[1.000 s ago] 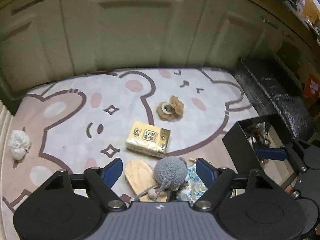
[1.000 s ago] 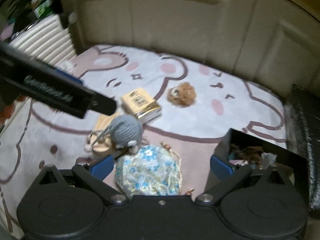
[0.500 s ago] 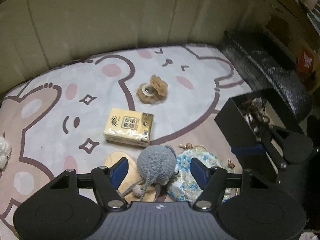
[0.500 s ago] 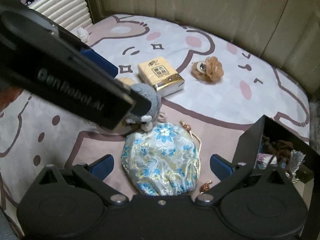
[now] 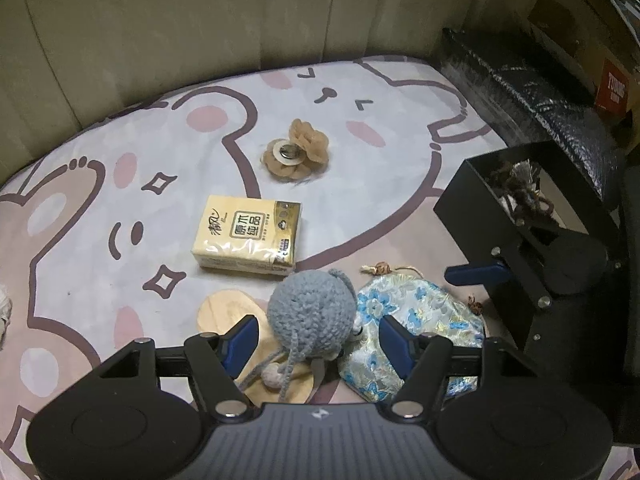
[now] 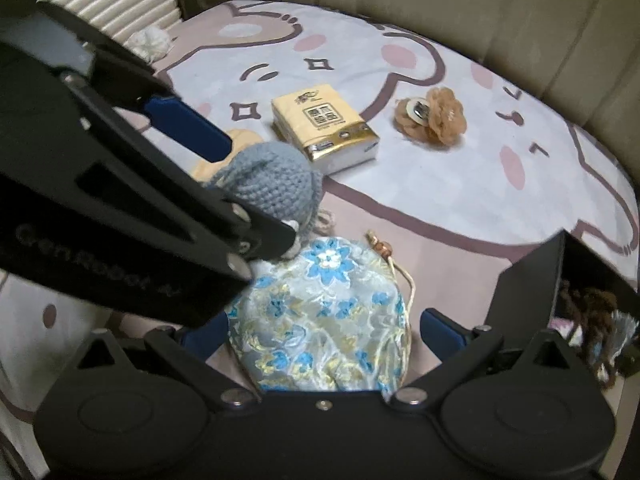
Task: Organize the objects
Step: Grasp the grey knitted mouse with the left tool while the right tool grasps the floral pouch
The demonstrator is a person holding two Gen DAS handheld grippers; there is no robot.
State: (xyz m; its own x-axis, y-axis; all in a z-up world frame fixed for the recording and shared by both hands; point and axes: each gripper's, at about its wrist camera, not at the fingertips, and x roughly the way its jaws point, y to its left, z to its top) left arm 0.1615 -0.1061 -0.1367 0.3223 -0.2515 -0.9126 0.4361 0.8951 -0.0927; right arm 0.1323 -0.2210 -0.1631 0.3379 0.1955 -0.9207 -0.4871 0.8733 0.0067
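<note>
A grey crocheted toy (image 5: 312,314) (image 6: 268,182) lies on a tan wooden piece (image 5: 224,308) on the cartoon mat. My left gripper (image 5: 314,338) is open, its blue fingers on either side of the toy. A blue floral drawstring pouch (image 6: 324,320) (image 5: 416,316) lies right of the toy. My right gripper (image 6: 324,328) is open around the pouch. A yellow tissue pack (image 5: 248,238) (image 6: 324,130) and a brown flower clip (image 5: 296,154) (image 6: 434,116) lie farther off. A black box (image 5: 524,208) (image 6: 532,276) holding several small items stands at the right.
A white yarn ball (image 6: 150,42) lies at the mat's far left by a ribbed white panel (image 6: 116,12). Beige cabinet doors (image 5: 200,20) close the back. A black wrapped bundle (image 5: 520,80) lies along the right edge.
Both grippers have moved forward and lower. The left now brackets the grey toy; the right now brackets the floral pouch. No object has moved.
</note>
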